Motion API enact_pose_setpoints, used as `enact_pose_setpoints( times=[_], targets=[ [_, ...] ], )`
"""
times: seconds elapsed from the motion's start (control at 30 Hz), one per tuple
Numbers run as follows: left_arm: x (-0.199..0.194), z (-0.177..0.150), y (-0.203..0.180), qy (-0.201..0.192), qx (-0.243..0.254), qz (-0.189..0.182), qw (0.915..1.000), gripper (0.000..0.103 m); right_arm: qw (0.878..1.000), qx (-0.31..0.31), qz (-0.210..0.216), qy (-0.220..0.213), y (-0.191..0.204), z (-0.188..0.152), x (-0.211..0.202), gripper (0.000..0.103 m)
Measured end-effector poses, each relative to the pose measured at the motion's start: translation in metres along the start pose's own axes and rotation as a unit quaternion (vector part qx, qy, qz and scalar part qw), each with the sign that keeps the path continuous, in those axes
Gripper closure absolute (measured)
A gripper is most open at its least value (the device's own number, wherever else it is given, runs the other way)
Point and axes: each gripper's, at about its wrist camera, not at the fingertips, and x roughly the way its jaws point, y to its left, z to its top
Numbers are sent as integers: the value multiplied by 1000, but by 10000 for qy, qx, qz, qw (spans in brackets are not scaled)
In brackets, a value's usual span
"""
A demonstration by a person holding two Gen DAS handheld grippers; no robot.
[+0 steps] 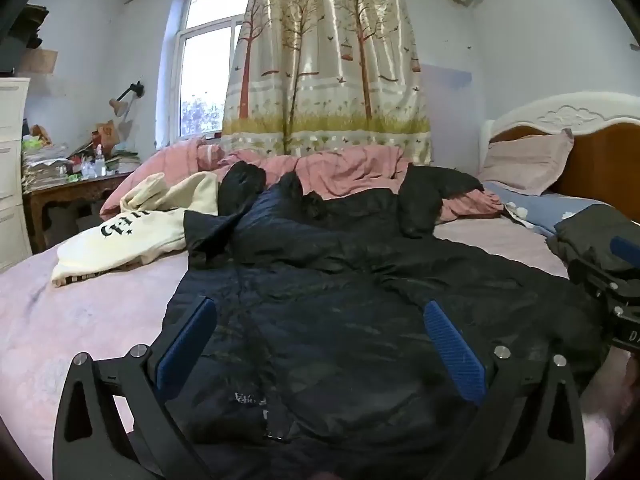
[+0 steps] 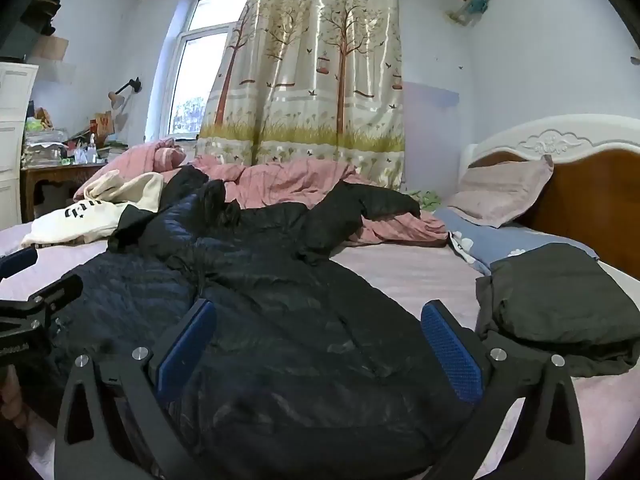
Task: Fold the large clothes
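Observation:
A large black puffer jacket lies spread out and rumpled on the pink bed sheet, its sleeves reaching toward the far side. In the right wrist view the same jacket fills the middle. My left gripper hovers over the jacket's near hem, jaws wide open, nothing between the blue pads. My right gripper also stands wide open just above the jacket's near right part, gripping nothing. The right gripper's body shows at the right edge of the left wrist view.
A cream sweatshirt with black lettering lies at the far left of the bed. A folded dark garment rests at the right. A pink quilt, pillow and headboard lie beyond; a cluttered desk stands left.

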Motion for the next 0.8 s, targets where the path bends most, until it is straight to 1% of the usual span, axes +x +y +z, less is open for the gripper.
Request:
enact_pose_setpoints(
  times=[0.03, 0.07, 0.1, 0.17, 0.2, 0.23, 0.27, 0.3, 0.33, 0.43, 0.5, 0.53, 0.6, 0.63, 0.7, 0.8],
  targets=[
    [-4, 0, -1, -64, -33, -20, 10000, 0, 10000, -11, -20, 90, 1, 0, 3, 0],
    [-3, -2, 1, 11, -81, -104, 9999, 0, 9998, -30, 4, 173, 2, 0, 5, 0],
    [3, -3, 1, 184, -91, -180, 9996, 0, 9997, -56, 79, 227, 4, 0, 7, 0],
    [1, -1, 3, 56, -120, -309, 9994, 0, 9988, -415, 33, 247, 20, 3, 9, 0],
    [-5, -2, 5, -83, -146, -333, 9993, 0, 9985, -485, 37, 232, 25, 4, 8, 0],
    [-7, -1, 6, -114, -136, -346, 9992, 0, 9982, -539, 71, 242, 30, 4, 7, 0],
    [-13, -2, 4, -189, -79, -325, 9993, 0, 9980, -579, 123, 237, 35, 5, 6, 0],
    [-6, 0, -2, -130, -11, -274, 9995, 0, 9982, -537, 55, 251, 31, -1, 6, 0],
    [-5, 2, -3, -107, 8, -222, 9997, 0, 9978, -595, -105, 264, 34, -1, 7, 0],
    [-2, 3, -3, -21, -31, -60, 10000, 0, 9981, -525, -182, 270, 27, -6, 7, 0],
    [-3, 2, -2, 1, -87, -44, 10000, 0, 9983, -399, -229, 346, 22, -6, 10, 0],
    [-4, 3, 1, -24, -149, -157, 9998, 0, 9984, -333, -239, 381, 19, -6, 10, 0],
    [-5, 3, 10, -77, -310, -572, 9979, 0, 9985, -220, -284, 424, 14, -5, 11, 0],
    [-4, 4, 13, -45, -362, -599, 9975, 0, 9984, -184, -315, 431, 12, -5, 12, 0],
    [-3, 4, 14, -31, -395, -491, 9980, 0, 9984, -79, -355, 442, 7, -6, 13, 0],
    [-7, 6, 11, -118, -324, -681, 9971, 0, 9983, -12, -327, 476, 4, -5, 14, 0]
  ],
)
